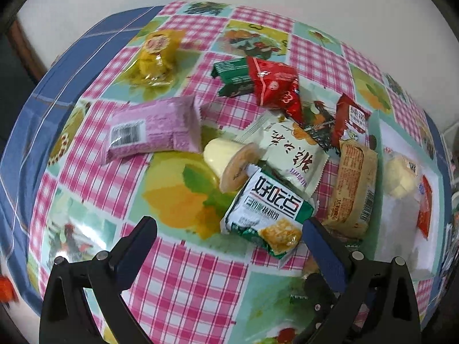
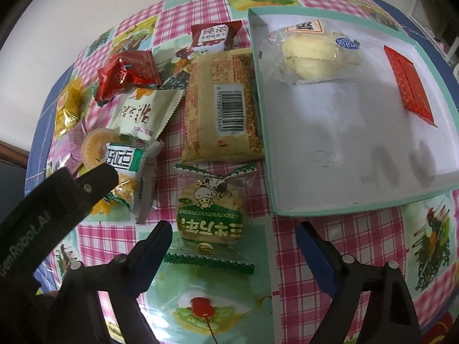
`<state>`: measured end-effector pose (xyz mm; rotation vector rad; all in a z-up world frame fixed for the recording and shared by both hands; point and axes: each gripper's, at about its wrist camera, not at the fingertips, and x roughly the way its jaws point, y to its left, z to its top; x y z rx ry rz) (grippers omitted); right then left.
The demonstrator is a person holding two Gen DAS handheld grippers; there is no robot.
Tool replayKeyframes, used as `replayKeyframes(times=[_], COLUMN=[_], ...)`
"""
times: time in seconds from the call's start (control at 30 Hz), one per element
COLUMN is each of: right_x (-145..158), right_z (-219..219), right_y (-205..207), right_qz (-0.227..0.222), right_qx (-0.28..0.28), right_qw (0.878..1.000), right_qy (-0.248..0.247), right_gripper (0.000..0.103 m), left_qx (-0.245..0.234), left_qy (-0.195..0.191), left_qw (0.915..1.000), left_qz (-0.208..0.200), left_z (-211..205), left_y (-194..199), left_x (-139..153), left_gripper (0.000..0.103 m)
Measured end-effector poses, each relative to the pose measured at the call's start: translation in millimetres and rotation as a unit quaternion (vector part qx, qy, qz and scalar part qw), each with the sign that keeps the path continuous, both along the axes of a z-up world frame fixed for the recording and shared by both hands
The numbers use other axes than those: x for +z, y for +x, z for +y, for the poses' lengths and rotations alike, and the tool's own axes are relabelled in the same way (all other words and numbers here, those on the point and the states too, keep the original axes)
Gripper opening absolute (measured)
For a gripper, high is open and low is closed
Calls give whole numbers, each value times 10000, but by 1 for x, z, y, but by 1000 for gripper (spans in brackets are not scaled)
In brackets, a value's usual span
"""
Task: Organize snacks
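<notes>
Snack packets lie scattered on a patchwork tablecloth. In the left wrist view my left gripper (image 1: pixel 228 226) is open and empty, with a green-and-white cracker packet (image 1: pixel 266 209) lying between its fingertips. In the right wrist view my right gripper (image 2: pixel 233 230) is open and empty, with a green cartoon-cow cookie packet (image 2: pixel 210 212) lying between its fingers. A shallow white box with a teal rim (image 2: pixel 338 132) holds a clear-wrapped cream bun (image 2: pixel 311 53) and a red sachet (image 2: pixel 410 86). The left gripper's finger (image 2: pixel 91 180) shows over the cracker packet (image 2: pixel 126 169).
Other snacks: pink packet (image 1: pixel 152 129), yellow wrapped sweet (image 1: pixel 156 56), dark green bar (image 1: pixel 233 76), red pouch (image 1: pixel 276 86), jelly cup (image 1: pixel 229 160), cream packet (image 1: pixel 289 149), tan biscuit pack (image 2: pixel 222 106), red-and-white packet (image 2: pixel 213 38). The table ends at a white wall.
</notes>
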<state>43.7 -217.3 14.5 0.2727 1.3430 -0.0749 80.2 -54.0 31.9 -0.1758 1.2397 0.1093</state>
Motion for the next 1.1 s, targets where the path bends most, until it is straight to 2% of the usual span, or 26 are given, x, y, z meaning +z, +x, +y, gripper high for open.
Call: replayKeyframes(times=[0.33, 0.53, 0.63, 0.73, 0.8, 0.87, 0.93, 1.1], right_x=[-6, -6, -6, -6, -6, -5, -6, -8], right_z=[0, 12, 17, 23, 29, 35, 39, 44], right_y=[7, 9, 10, 10, 10, 10, 10, 11], right_qz=[38, 13, -9, -54, -77, -98, -100, -100], right_qx=[63, 116, 207, 313, 370, 451, 491, 509], right_qw=[9999, 9998, 9996, 9994, 9991, 9988, 9985, 9984], right_qy=[-68, -148, -183, -170, -178, -188, -241, -246], right_gripper=[86, 82, 78, 69, 58, 51, 51, 51], left_qx=[-620, -717, -751, -801, -862, -909, -888, -578], left_qy=[301, 296, 178, 43, -33, -38, 76, -122], left_qw=[9976, 9970, 9970, 9968, 9963, 9958, 9958, 9975], left_qz=[-84, -3, 3, -7, -14, 42, 190, 380], left_z=[-20, -23, -23, -25, -30, -32, -35, -23], left_y=[16, 18, 18, 17, 12, 11, 10, 9], left_x=[-9, -16, -16, -15, -14, -14, -18, -25], left_gripper=[101, 100, 92, 83, 74, 71, 67, 66])
